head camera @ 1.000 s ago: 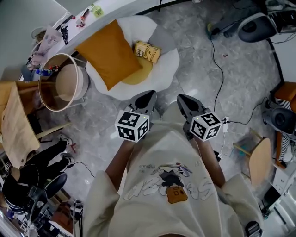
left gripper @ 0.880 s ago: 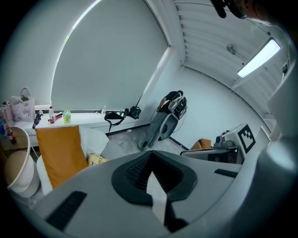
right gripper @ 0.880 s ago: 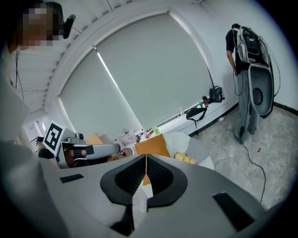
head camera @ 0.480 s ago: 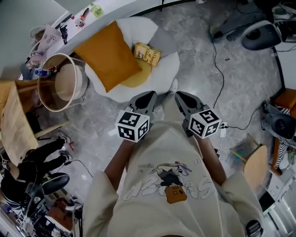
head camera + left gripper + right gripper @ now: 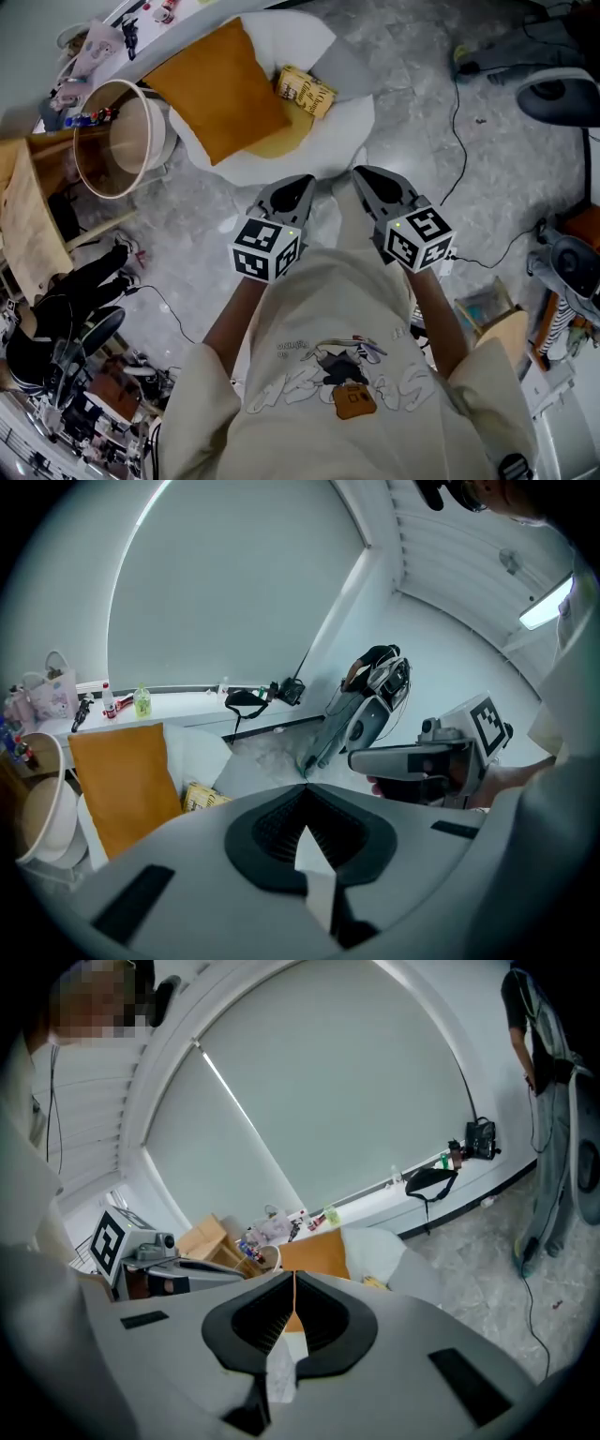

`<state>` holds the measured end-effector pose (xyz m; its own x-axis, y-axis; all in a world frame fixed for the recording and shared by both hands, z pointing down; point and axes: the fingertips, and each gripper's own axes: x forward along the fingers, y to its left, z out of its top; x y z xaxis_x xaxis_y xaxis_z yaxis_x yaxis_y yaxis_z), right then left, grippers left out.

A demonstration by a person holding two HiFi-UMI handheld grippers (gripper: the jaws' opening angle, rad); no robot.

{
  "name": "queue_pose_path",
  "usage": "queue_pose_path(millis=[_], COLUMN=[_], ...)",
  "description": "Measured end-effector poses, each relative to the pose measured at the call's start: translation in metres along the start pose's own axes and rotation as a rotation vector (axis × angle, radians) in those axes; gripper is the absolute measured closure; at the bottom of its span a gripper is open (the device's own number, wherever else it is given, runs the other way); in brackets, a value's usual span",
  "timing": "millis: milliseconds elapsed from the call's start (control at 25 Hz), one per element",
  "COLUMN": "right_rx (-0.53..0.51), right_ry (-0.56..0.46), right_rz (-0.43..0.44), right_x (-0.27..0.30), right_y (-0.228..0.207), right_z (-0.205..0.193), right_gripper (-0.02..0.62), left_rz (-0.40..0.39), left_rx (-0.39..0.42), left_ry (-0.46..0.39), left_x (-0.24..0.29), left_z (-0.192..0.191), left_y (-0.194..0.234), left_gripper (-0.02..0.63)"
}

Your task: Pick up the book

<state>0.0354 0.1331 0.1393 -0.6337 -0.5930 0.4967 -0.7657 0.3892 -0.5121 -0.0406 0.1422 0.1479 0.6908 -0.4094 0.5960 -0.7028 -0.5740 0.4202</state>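
Observation:
A yellow book (image 5: 307,91) lies on a white cushioned seat (image 5: 349,127), next to a big orange cushion (image 5: 225,89). My left gripper (image 5: 298,183) and right gripper (image 5: 364,175) are side by side above the floor, just short of the seat's near edge, pointing toward it. Both are shut with nothing between their jaws. In the left gripper view the book (image 5: 202,797) shows left of the closed tips (image 5: 305,785). From the right gripper view, a corner of the book (image 5: 375,1282) peeks out right of the closed tips (image 5: 294,1274).
A round wooden-rimmed tub (image 5: 117,141) stands left of the seat, with cardboard (image 5: 23,225) beyond it. A black cable (image 5: 457,112) runs over the marble floor at the right, near a dark appliance (image 5: 562,94). A small wooden stool (image 5: 511,342) sits at lower right.
Both grippers have moved forward toward the white seat. The seat, cushion and book now lie closer to the jaw tips in the head view.

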Motion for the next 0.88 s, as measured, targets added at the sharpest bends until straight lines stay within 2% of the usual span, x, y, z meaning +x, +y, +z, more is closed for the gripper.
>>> queue_pose_path(millis=[160,400,680,880], right_rx=[0.019,0.057,0.028,0.017], right_ry=[0.035,0.073,0.112,0.134], right_rz=[0.033,0.032,0.027,0.048], right_x=[0.019,0.034,0.055,0.074], right_y=[-0.023,-0.061,-0.11,-0.134], right_z=[-0.004,-0.011,-0.015,-0.02], right_gripper=[0.571,0.571,0.571,0.571], left_rz=[0.014,0.015,0.028,0.048], left_rx=[0.015,0.042,0.087,0.125], left_ry=[0.04,0.101,0.156,0.16], left_x=[0.03,0.07,0.118,0.146], left_z=[-0.004,-0.01,-0.023,-0.029], left_y=[0.01,0.027,0.053,0.071], left_gripper=[0.601,0.601,0.601,0.601])
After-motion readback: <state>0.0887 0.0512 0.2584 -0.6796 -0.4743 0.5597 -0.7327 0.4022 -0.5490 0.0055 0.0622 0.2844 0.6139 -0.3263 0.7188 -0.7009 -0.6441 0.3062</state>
